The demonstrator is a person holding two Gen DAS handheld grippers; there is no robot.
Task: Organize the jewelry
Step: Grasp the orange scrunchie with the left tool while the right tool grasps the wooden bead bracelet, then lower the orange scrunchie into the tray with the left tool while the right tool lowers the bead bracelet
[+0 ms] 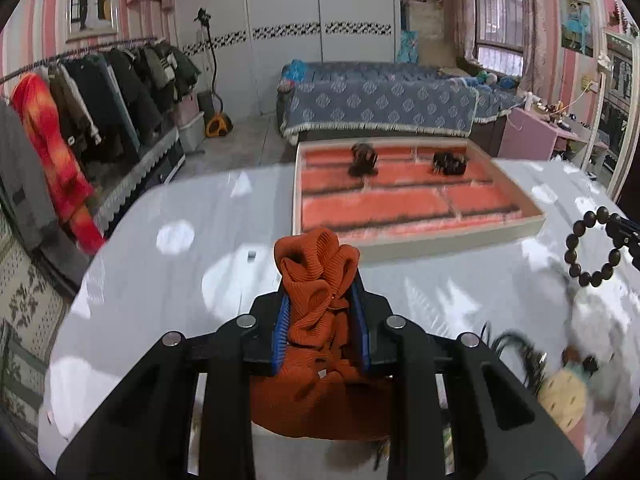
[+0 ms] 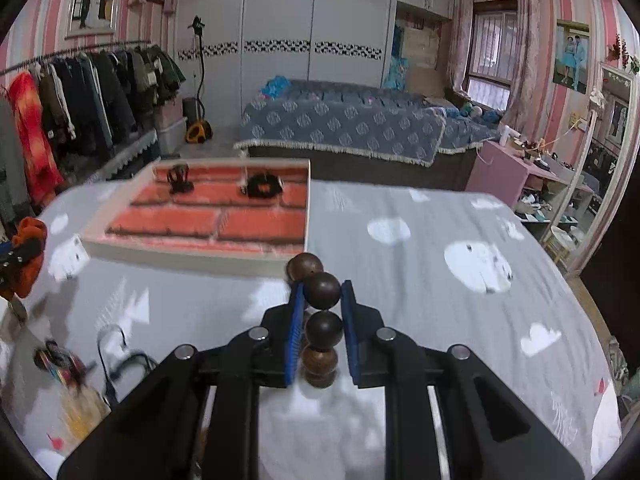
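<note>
Grey cloud-print tablecloth [image 2: 440, 220], bedroom with bed [image 2: 340, 128] and clothes rack [image 1: 100, 92]. One brick-lined tray [image 1: 520, 226] holding two dark hair claws [image 1: 362, 159]. Left gripper [image 1: 320, 292] clamps one orange scrunchie [image 1: 320, 264]; right gripper [image 2: 322, 292] pinches one wooden bead bracelet [image 2: 322, 288], both above the table near the tray.

No readable text, labels, brands or numbers showed in either view; wall pictures and small white garment tags too blurred to read.

Both grippers are black angular frames with silver round screws and ribbed blue fingers [image 1: 282, 320] [image 2: 295, 320].
</note>
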